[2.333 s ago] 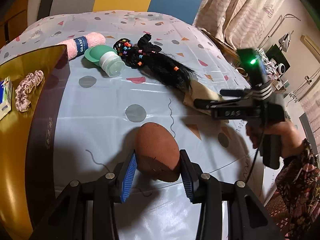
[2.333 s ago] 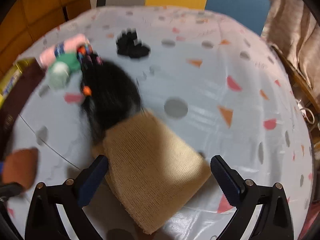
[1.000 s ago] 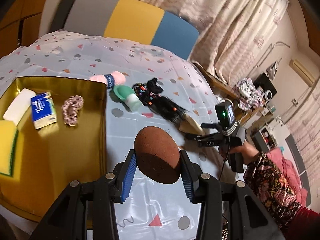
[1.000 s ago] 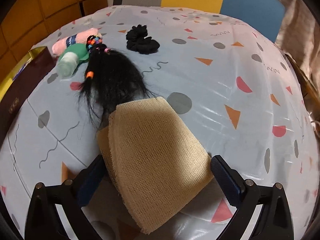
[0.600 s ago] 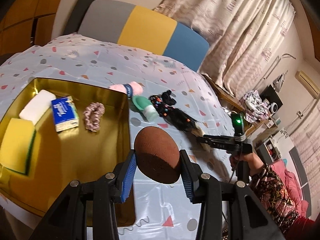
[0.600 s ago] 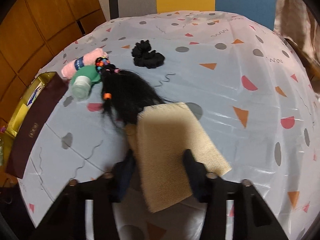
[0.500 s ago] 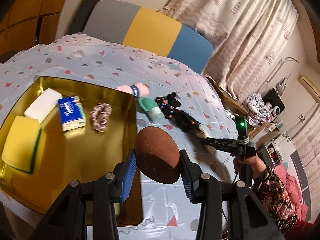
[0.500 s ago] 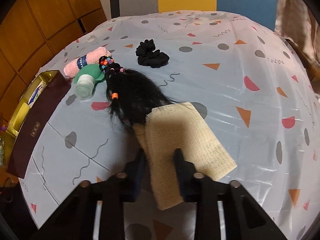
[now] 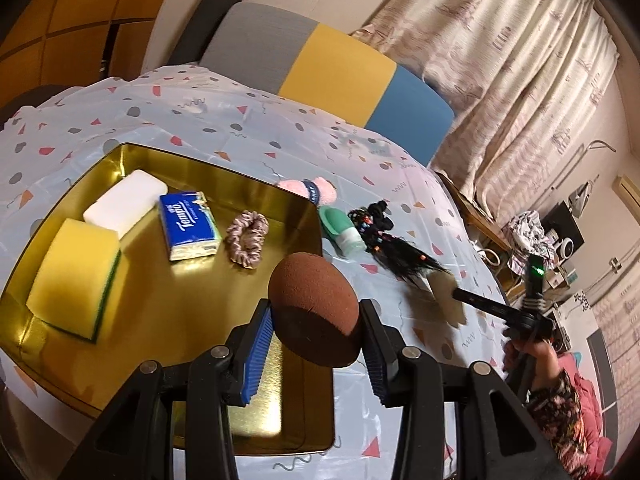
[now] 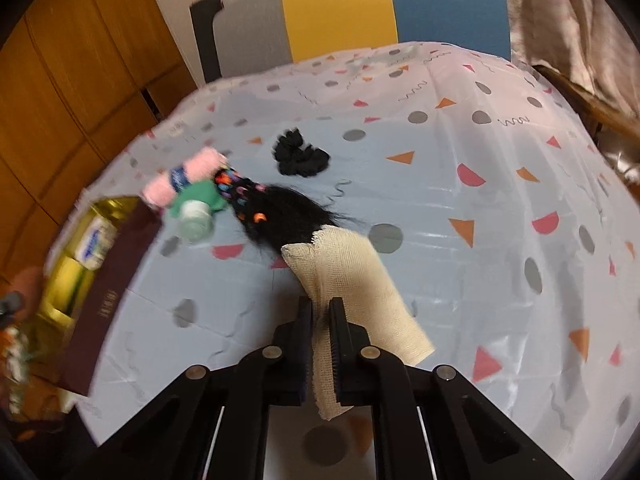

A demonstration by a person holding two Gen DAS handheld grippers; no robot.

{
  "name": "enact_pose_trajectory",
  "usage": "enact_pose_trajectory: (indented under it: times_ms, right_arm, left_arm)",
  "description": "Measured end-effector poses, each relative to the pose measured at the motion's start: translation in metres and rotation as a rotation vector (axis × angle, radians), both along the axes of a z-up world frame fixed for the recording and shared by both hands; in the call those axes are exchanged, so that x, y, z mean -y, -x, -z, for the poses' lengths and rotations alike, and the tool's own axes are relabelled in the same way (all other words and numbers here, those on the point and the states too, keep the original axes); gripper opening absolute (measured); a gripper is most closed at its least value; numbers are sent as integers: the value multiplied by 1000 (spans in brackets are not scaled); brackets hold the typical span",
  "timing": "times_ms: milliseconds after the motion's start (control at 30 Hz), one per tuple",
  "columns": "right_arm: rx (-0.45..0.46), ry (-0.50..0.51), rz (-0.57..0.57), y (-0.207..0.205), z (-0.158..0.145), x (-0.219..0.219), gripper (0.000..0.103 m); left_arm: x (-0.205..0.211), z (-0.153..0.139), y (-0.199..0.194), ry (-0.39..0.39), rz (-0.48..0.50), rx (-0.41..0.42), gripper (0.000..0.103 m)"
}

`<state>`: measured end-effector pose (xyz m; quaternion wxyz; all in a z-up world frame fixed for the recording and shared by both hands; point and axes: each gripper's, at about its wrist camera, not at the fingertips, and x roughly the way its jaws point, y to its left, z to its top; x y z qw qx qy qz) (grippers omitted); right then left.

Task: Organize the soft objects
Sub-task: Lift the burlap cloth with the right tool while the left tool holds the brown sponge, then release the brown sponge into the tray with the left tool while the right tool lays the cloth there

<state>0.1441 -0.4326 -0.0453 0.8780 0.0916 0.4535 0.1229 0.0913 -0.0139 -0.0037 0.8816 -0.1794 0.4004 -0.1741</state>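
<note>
The left gripper point(image 9: 316, 338) is clamping a brown sponge point(image 9: 314, 308) above the near corner of the gold tray point(image 9: 168, 320). The right gripper point(image 10: 320, 344), its jaws just closed, is pinching a beige mesh cloth point(image 10: 348, 288) between its pads, the cloth's far end lying against the black hairpiece point(image 10: 280, 212).

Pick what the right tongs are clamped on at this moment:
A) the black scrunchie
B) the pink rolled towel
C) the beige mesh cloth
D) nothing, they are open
C: in the right wrist view the right tongs are shut on the beige mesh cloth, whose top rises in front of the black hairpiece.
</note>
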Motion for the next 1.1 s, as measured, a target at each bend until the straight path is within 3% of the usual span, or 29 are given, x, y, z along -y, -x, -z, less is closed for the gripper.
enact_pose_trajectory:
  times_ms: [167, 400, 600, 733, 833, 1000, 1100]
  right_arm:
    - [13, -133, 17, 23, -6, 5, 8]
    - [29, -411, 28, 45, -11, 2, 7]
    - [24, -432, -20, 58, -17, -36, 7]
    - [26, -442, -58, 64, -25, -60, 7]
    - [34, -449, -90, 66, -35, -77, 7]
    - [49, -459, -148, 63, -53, -109, 7]
    - [57, -463, -186, 61, -64, -132, 7]
  left_arm:
    - [-7, 6, -4, -11, -19, -8, 43]
    - [-21, 24, -18, -61, -51, -43, 43]
    - [-31, 38, -40, -144, -45, -73, 44]
    - [-37, 42, -44, -193, -37, -86, 52]
    - [-46, 35, -35, -190, -52, -36, 70]
    - [-56, 26, -25, -209, -88, 6, 70]
    - [-67, 22, -15, -169, -106, 27, 70]
